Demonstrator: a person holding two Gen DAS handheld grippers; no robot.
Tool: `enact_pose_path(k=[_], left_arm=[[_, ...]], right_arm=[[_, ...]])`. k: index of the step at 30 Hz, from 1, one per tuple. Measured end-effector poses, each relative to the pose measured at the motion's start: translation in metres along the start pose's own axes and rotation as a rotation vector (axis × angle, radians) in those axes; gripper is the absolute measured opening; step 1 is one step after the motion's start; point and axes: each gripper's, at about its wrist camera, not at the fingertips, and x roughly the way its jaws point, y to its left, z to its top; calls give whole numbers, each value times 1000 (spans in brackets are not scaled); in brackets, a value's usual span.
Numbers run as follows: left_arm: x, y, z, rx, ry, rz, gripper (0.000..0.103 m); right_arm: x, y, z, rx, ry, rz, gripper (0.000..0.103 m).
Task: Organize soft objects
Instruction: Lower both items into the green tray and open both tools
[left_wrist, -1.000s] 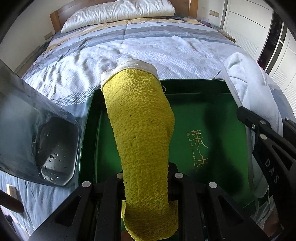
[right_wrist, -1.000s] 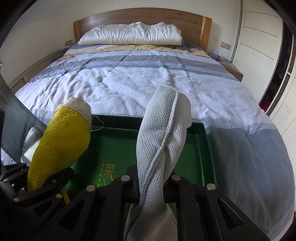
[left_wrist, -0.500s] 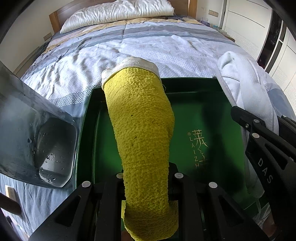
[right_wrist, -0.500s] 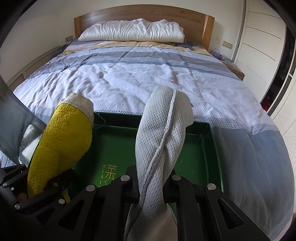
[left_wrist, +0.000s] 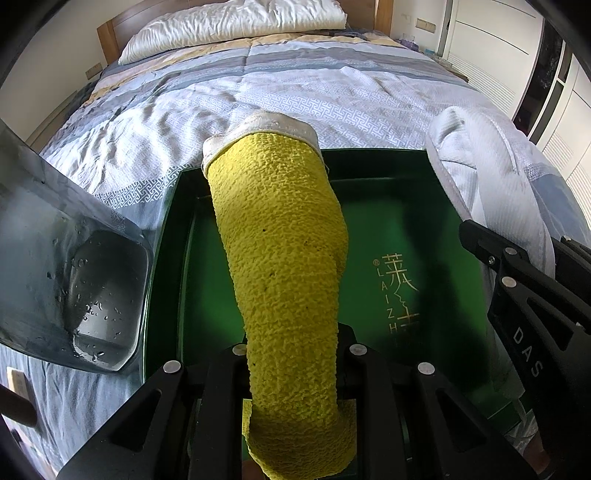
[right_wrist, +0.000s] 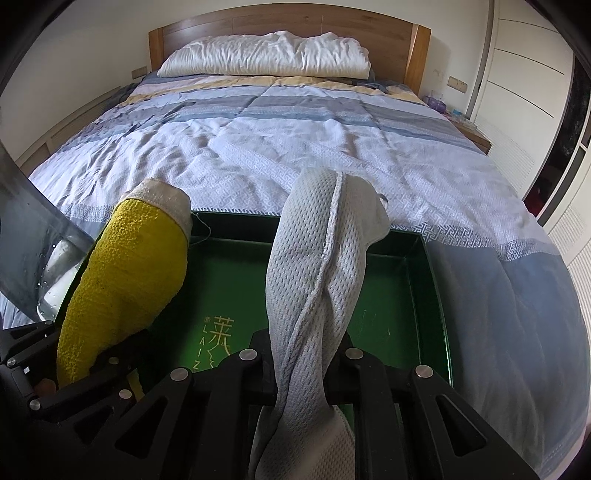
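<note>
Both cloths have shifted further over the green tray on the bed. Left hand-held gripper clamps the yellow cloth; right hand-held gripper clamps the grey mesh cloth

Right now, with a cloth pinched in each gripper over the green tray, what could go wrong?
1. The yellow cloth and grey mesh cloth hang bunched; released so, they may land crumpled, or drape over the green tray rim.
2. The wet clear container sits by the tray's left edge; the left gripper could knock it.
</note>
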Motion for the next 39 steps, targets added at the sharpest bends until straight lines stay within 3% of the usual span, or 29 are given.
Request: enact_pose_path(k=[14, 25, 27, 33, 39], left_arm=[[1, 2, 0, 1, -1, -4, 18], [2, 2, 0, -3, -1, -22, 30], [3, 3, 0, -4, 1, -27, 36], [3, 5, 0, -7, 1, -21, 46], [-2, 4, -1, 3, -9, -19, 49]], right_arm=[[-2, 0, 0, -3, 9, 0, 14], [-3, -1, -1, 0, 14, 5, 17], [-3, -2, -1, 2, 13, 6, 19], [-5, -4, -2, 25, 5, 12, 35], [-12, -7, -3, 44, -15, 14, 54]])
